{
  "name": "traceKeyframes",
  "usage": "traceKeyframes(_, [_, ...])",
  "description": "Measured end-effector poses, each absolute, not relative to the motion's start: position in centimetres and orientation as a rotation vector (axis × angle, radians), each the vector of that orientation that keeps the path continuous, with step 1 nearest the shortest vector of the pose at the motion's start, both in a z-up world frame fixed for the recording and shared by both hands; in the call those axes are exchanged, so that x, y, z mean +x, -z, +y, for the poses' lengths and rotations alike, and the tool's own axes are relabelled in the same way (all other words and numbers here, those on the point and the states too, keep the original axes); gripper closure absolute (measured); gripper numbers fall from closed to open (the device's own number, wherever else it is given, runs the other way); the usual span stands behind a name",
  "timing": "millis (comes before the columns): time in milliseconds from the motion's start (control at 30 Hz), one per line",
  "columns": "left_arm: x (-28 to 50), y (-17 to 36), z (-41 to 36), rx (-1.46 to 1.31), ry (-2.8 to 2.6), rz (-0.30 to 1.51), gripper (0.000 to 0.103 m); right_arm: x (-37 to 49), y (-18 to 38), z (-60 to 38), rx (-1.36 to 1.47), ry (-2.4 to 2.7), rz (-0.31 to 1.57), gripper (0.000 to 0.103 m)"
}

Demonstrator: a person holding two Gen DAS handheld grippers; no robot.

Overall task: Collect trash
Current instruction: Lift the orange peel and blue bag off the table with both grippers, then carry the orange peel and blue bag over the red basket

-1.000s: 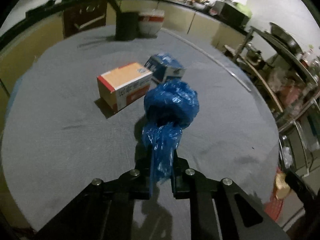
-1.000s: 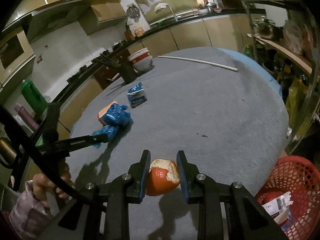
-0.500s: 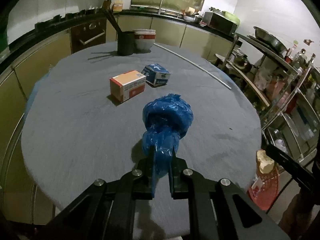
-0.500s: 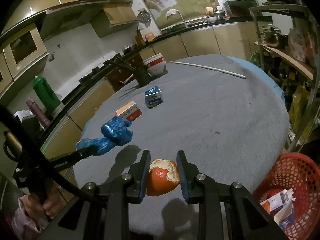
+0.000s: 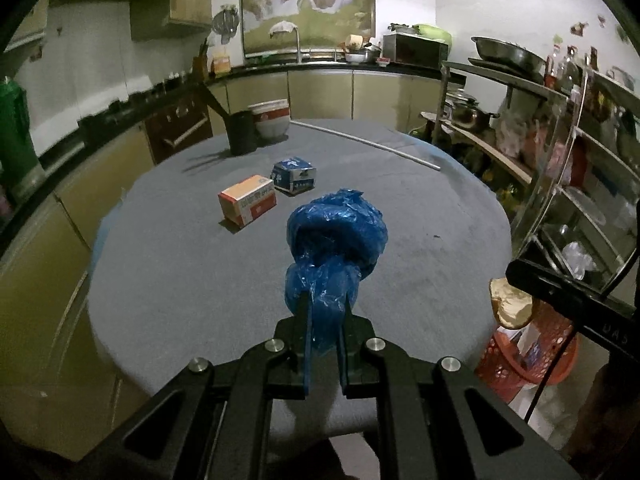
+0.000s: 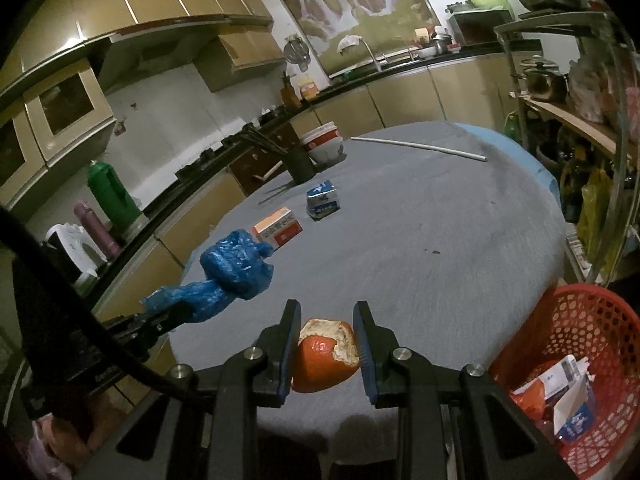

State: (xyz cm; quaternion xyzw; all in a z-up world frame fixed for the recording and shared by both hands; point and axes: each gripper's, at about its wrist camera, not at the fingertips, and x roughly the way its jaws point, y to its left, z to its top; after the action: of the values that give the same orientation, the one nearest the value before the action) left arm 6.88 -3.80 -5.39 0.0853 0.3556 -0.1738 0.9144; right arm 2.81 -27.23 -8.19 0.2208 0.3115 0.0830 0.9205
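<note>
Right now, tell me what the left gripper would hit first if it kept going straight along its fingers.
Probably the grey tabletop. The left gripper, shut on the blue plastic bag, points down across it, with no object directly ahead; the orange-and-white box sits off left. Depth is uncertain.

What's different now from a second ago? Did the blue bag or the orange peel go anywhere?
The left tool lifted the blue bag off the grey table and drew it back toward the near edge. The right tool carried the orange peel back too, nearer the red basket. Nothing was let go. The orange box and blue carton stayed put.
</note>
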Motion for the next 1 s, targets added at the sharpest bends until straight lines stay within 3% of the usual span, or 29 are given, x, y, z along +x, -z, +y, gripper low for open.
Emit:
traceKeyframes(767, [1.8,4.4,-3.6,0.256,0.285,0.577,0.097,-1.5,7.5,-25.5,0.473,-0.214,0.571,0.074])
traceKeyframes(1000, [8.4,9.5,0.2,0.056,0.282,0.768,0.101,-0.9,8.4,-26.0,0.502,-0.208,0.598,0.074])
